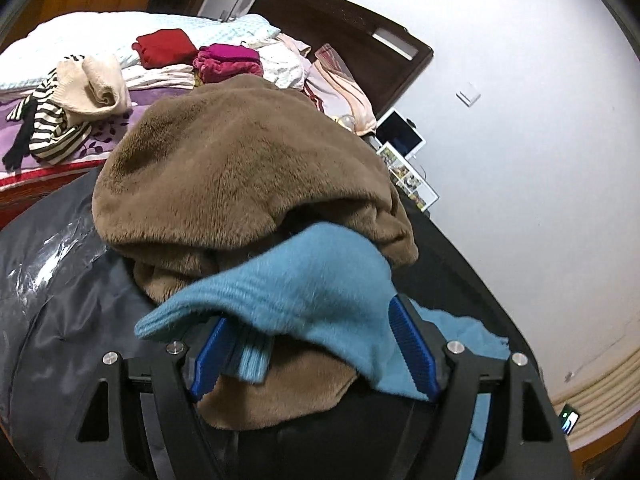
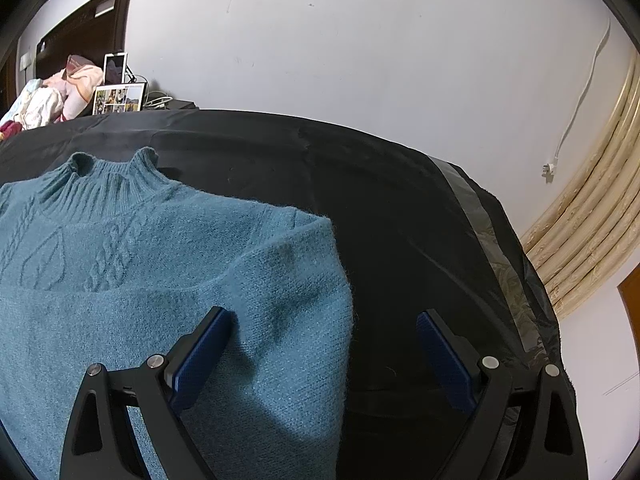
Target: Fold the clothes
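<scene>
Knitwear like this blue sweater (image 2: 168,280) is soft, light and floppy, lying flat on the black-covered worktop (image 2: 400,220) under your open right gripper (image 2: 324,344). Its sleeve (image 1: 296,292) drapes loosely across your open left gripper (image 1: 308,344); pinch the ribbed cuff between the jaws.

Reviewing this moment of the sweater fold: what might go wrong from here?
1. A blue sweater sleeve is draped across the open left gripper and over the brown fleece garment; pulling away could snag the knit or drag the fleece along.
2. The right gripper is open, one finger over the blue sweater and the other over the black cover; closing here may pinch the cover too.
</scene>
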Action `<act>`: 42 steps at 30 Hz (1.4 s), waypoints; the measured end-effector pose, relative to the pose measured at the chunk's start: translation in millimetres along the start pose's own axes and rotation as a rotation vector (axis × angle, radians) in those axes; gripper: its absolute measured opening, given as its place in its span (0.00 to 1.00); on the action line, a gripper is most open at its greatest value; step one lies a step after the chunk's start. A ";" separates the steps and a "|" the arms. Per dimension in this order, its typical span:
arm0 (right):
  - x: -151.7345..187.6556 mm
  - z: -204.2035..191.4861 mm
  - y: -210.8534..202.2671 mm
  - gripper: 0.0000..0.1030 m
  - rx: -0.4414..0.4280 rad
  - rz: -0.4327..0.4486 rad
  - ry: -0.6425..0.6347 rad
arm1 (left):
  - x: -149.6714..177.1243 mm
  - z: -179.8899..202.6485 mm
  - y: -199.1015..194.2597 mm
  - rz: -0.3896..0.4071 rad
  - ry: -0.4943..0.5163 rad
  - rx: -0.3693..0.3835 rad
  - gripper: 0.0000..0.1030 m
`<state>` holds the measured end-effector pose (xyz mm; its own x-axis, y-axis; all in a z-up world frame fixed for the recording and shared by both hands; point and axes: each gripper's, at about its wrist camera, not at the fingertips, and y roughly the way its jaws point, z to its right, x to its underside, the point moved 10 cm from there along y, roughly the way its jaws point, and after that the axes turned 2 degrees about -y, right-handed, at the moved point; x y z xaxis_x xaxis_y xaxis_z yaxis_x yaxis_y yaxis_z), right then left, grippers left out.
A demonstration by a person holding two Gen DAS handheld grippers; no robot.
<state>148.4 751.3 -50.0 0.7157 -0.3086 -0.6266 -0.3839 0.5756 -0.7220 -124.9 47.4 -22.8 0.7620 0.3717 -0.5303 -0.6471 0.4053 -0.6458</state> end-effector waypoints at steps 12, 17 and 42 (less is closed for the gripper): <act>0.9 2.1 -2.1 0.93 0.002 0.005 -0.005 | -11.0 -8.2 -0.7 0.041 -0.022 -0.071 0.08; -0.9 -0.3 -3.7 0.93 0.012 0.014 -0.021 | -12.0 40.8 -22.3 0.150 0.129 -0.084 0.08; -2.2 -4.7 -3.6 0.93 -0.018 0.017 -0.028 | 161.4 356.6 2.8 0.153 0.980 0.122 0.08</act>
<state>145.5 746.3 -47.4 0.7247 -0.2774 -0.6308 -0.4069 0.5666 -0.7166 -12.8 406.4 85.7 0.3191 -0.4035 -0.8575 -0.6960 0.5143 -0.5011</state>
